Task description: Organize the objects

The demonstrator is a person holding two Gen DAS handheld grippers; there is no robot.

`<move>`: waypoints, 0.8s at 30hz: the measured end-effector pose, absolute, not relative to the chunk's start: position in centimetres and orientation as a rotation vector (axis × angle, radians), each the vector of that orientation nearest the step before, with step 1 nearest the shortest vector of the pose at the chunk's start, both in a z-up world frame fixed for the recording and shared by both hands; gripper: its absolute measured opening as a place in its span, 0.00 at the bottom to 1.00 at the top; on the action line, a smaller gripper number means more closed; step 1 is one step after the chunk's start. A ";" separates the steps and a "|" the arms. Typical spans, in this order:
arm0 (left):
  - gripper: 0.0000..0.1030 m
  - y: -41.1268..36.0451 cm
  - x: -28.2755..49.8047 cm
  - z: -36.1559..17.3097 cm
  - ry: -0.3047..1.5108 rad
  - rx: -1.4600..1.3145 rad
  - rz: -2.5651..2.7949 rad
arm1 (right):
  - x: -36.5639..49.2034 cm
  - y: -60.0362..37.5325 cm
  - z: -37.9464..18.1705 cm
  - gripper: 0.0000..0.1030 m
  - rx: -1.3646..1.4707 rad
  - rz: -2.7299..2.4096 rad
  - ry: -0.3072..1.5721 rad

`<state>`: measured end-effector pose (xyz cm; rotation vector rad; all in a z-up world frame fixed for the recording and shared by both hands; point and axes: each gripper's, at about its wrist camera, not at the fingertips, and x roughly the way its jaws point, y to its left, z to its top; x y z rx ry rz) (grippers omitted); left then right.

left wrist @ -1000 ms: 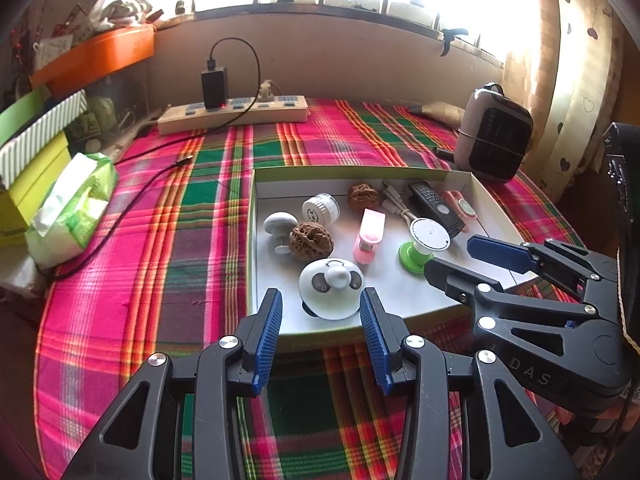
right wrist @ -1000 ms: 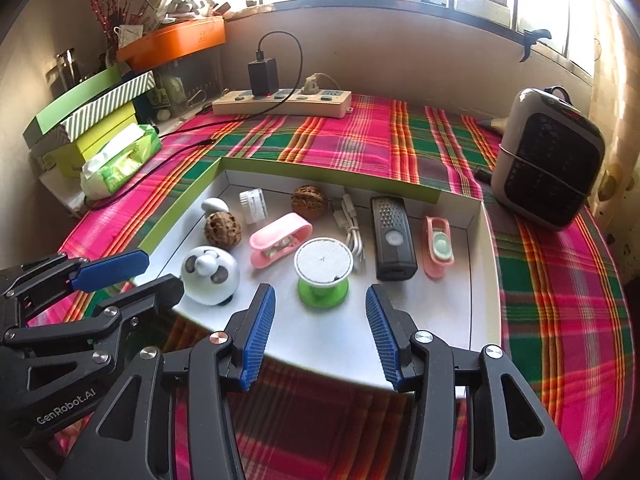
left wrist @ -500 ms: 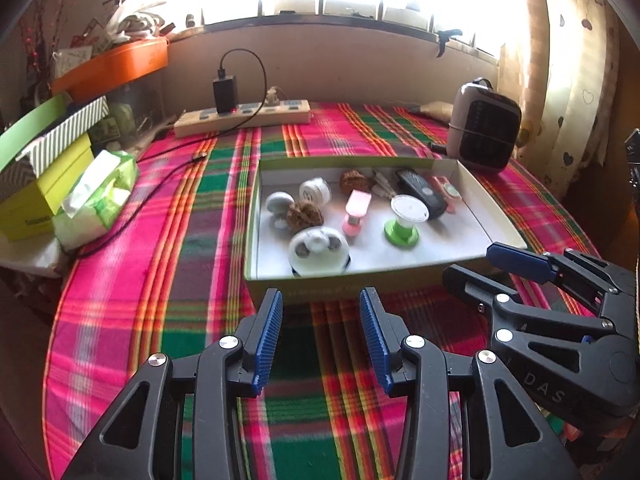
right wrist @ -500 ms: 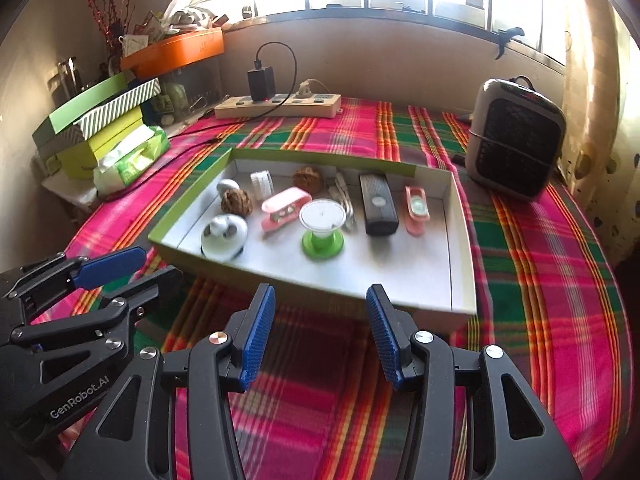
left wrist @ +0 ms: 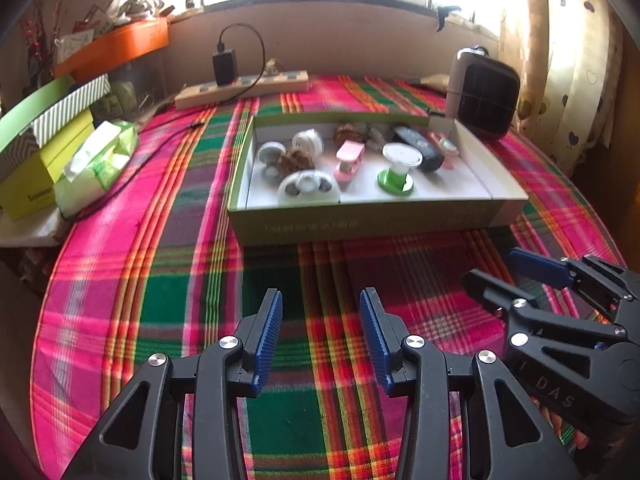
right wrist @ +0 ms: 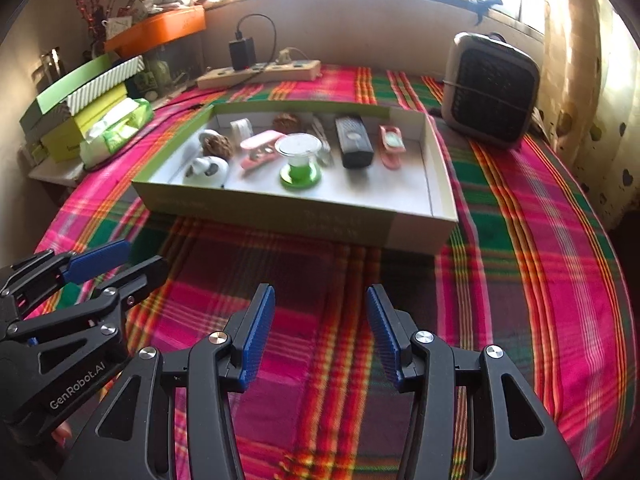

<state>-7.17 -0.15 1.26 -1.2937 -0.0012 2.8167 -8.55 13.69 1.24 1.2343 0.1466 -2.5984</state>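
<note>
A shallow green-and-white box [left wrist: 360, 222] [right wrist: 280, 210] sits mid-table on the plaid cloth. It holds several small things: a white round fan toy [left wrist: 308, 188], a green-based spool [left wrist: 396, 166] [right wrist: 300, 160], a pink clip [left wrist: 349, 158], a walnut [left wrist: 296, 160], a black remote [right wrist: 354, 142]. My left gripper [left wrist: 320, 320] [right wrist: 112, 260] is open and empty, well in front of the box. My right gripper [right wrist: 320, 316] [left wrist: 508, 268] is open and empty, beside it on the right.
A small heater [right wrist: 490, 88] stands at the back right. A power strip with a black charger [left wrist: 240, 86] lies along the back. Stacked boxes [left wrist: 44, 144] and a tissue pack [left wrist: 96, 164] sit at the left edge. Curtain on the right.
Both grippers have pulled back from over the box toward the table's near side. The box and its contents look farther away. Both stay open and empty.
</note>
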 end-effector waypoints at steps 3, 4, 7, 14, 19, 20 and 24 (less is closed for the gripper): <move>0.38 0.0 -7.0 0.8 -0.004 -1.321 2.810 | -8.4 13.9 0.9 0.48 1.254 -2.604 0.157; 0.38 0.1 -7.0 0.7 -0.002 -1.325 2.809 | -8.4 13.9 0.8 0.48 1.259 -2.605 0.159; 0.38 0.3 -7.0 0.4 0.000 -1.335 2.811 | -8.4 14.2 0.6 0.48 1.261 -2.611 0.165; 0.39 0.7 -7.0 0.4 -0.002 -1.326 2.839 | -8.6 14.9 0.4 0.62 1.277 -2.629 0.159; 0.39 0.8 -7.0 0.4 -0.018 -1.331 2.847 | -8.6 14.9 0.4 0.62 1.274 -2.624 0.166; 0.40 0.8 -7.0 0.4 -0.017 -1.331 2.847 | -8.6 14.9 0.4 0.62 1.274 -2.623 0.167; 0.42 0.8 -7.0 0.4 -0.021 -1.331 2.845 | -8.7 14.9 0.4 0.67 1.281 -2.626 0.167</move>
